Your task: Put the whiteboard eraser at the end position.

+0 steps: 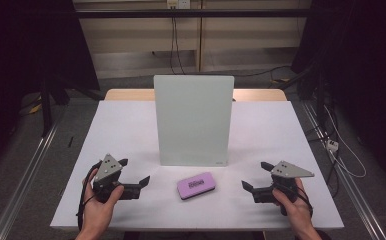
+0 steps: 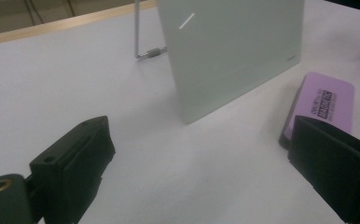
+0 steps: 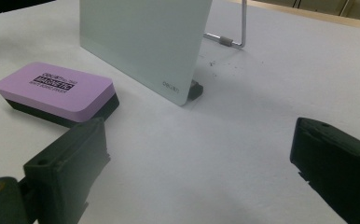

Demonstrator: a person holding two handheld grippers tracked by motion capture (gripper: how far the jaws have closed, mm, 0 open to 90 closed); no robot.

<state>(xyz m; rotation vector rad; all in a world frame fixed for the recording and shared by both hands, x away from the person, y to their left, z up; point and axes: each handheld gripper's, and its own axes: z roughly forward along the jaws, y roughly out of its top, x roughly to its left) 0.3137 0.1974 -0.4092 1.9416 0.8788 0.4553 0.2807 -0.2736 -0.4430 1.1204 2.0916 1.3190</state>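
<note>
A white table seen from above, with a person's two hands reaching in from the near edge, each holding a black two-jaw gripper. Standing upright at the middle of the table is a pale, grey-green glass board, a tall rectangle with rounded corners, plain and unmarked except for a small logo at its lower right corner. In the right gripper view the board leans slightly back on a thin metal wire stand behind it, with a small dark foot under its corner. Just in front of the board, lying flat on the table and apart from it, is a board eraser: a rounded rectangular block with a lilac top, a black printed label in the middle of that top, and a thin black pad layer underneath. It sits slightly turned, its right end angled toward the board. The left gripper rests near the front left of the table, held by the left hand, well to the left of the eraser; its jaws are spread wide apart with nothing between them, and in the left gripper view the eraser lies just beyond its right-side jaw. The right gripper, held by the right hand, rests near the front right, to the right of the eraser; its jaws are likewise spread wide and empty. The two grippers face inward toward the eraser, which lies between them, touching neither.
</note>
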